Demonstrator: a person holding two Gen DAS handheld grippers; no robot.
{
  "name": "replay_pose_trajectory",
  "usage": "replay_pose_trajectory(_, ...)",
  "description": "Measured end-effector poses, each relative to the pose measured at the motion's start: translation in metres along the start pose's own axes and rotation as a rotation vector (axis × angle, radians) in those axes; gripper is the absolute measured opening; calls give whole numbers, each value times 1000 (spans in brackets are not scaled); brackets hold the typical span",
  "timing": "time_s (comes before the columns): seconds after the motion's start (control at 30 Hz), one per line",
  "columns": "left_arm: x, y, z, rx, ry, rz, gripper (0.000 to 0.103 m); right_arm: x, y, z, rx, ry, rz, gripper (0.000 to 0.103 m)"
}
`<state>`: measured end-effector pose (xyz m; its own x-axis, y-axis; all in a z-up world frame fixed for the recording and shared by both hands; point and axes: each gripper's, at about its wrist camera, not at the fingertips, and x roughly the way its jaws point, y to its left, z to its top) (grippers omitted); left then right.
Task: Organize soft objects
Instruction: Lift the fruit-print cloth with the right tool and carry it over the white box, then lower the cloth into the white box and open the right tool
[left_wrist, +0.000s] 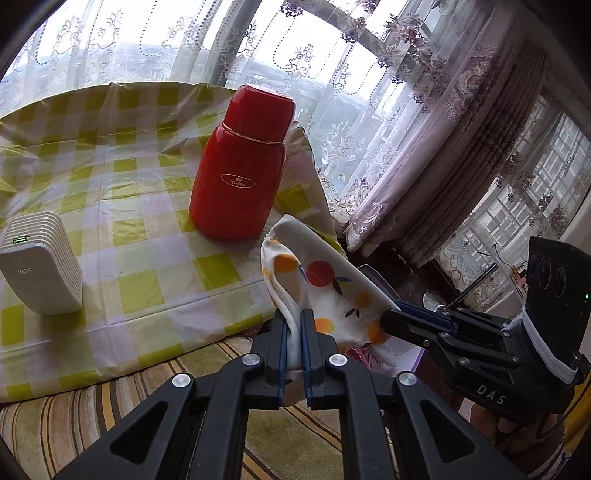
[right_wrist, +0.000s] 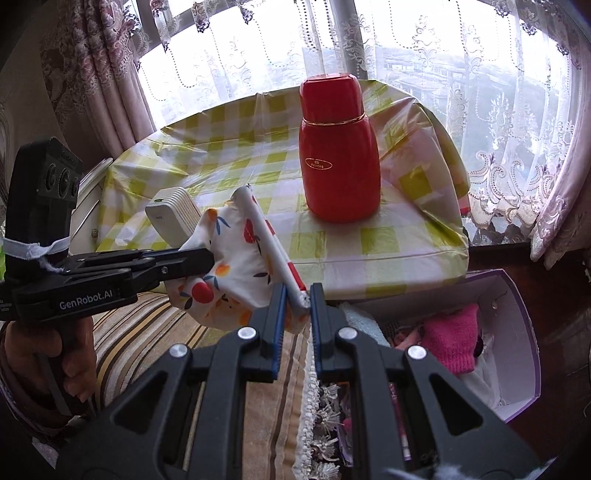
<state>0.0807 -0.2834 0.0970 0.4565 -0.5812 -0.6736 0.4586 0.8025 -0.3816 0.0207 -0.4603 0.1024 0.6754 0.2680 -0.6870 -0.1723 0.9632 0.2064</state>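
A white cloth printed with orange and red fruit (left_wrist: 325, 284) hangs between both grippers, just off the near edge of the table. My left gripper (left_wrist: 294, 317) is shut on one folded edge of it. My right gripper (right_wrist: 298, 295) is shut on the opposite edge; it also shows in the left wrist view (left_wrist: 391, 317) at the right. The cloth (right_wrist: 236, 254) is held in the air, stretched between them. The left gripper shows in the right wrist view (right_wrist: 210, 260) at the left.
A red flask (left_wrist: 240, 166) and a white ribbed device (left_wrist: 40, 266) stand on the green-checked tablecloth (left_wrist: 129, 184). An open box (right_wrist: 517, 332) with pink soft items (right_wrist: 450, 339) sits low right. A striped cushion (right_wrist: 147, 332) lies below. Lace curtains hang behind.
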Motion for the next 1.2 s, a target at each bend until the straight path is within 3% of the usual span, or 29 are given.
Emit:
replay_pose_trajectory(0.77,101,-115,8,99,155,-125,7,-61,-110,-34,168,-21,-260,16)
replay_pose_trajectory(1.2,170,-153,-18,109,308,-123,9,-54,-171,-75,275,41,-337,16)
